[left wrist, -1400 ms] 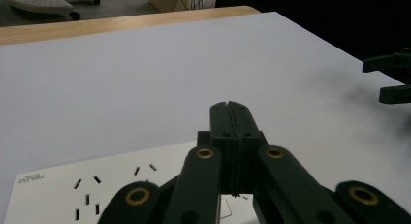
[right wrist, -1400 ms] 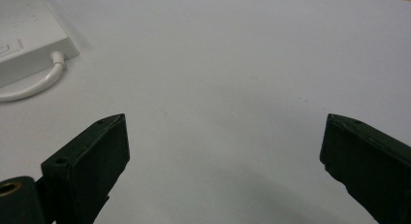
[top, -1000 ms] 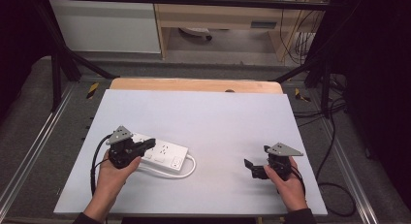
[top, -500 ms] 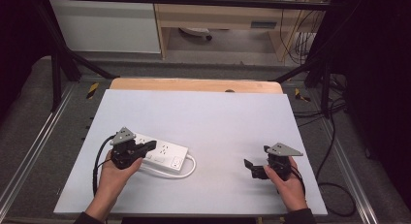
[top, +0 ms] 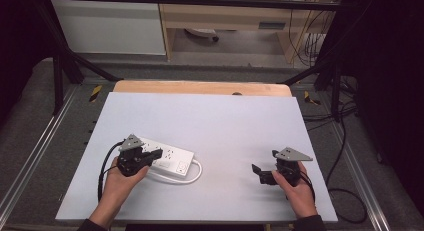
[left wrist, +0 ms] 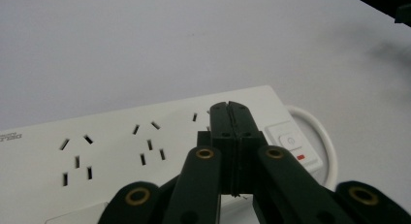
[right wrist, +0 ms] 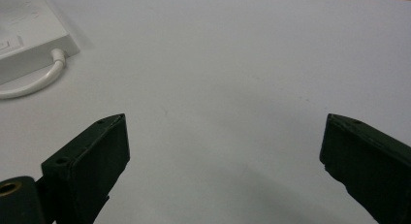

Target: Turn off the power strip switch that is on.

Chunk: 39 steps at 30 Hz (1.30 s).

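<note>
My table — pale grey top

One white power strip lies flat at seven o'clock — its cord looped beside it.

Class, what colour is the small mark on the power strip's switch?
Red, on the white power strip; clearest in the left gripper view.

The bench is bare across its whole far half and through the wide middle stretch, so a gripper could sweep there freely. The one obstacle on the surface is the power strip at the near left, lying slantwise with its white cord looped just beside its near end (the loop lies flat but juts toward the middle). The left gripper sits over the strip, jaws pressed together. The right gripper, jaws spread wide, has clear bench ahead of it and open room between it and the cord.
</note>
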Each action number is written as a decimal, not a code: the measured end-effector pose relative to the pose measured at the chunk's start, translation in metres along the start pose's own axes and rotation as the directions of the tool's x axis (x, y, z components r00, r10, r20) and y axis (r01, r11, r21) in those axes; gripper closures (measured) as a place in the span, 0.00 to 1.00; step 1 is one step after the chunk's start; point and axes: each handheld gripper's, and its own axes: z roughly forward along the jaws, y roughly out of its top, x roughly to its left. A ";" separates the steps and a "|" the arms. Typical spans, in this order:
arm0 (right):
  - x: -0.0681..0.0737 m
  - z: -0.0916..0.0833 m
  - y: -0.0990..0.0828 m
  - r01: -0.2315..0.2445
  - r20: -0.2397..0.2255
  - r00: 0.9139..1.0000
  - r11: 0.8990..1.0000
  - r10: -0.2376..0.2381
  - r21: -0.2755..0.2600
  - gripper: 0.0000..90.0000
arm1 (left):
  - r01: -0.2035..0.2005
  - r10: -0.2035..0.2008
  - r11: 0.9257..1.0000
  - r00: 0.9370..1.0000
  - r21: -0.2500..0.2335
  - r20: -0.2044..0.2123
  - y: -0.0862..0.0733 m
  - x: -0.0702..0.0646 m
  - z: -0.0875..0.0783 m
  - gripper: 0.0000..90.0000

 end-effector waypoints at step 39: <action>0.001 0.001 0.000 0.002 -0.002 1.000 1.000 -0.002 0.011 0.05 | -0.046 0.047 0.991 0.999 0.122 -0.012 -0.013 0.000 0.014 1.00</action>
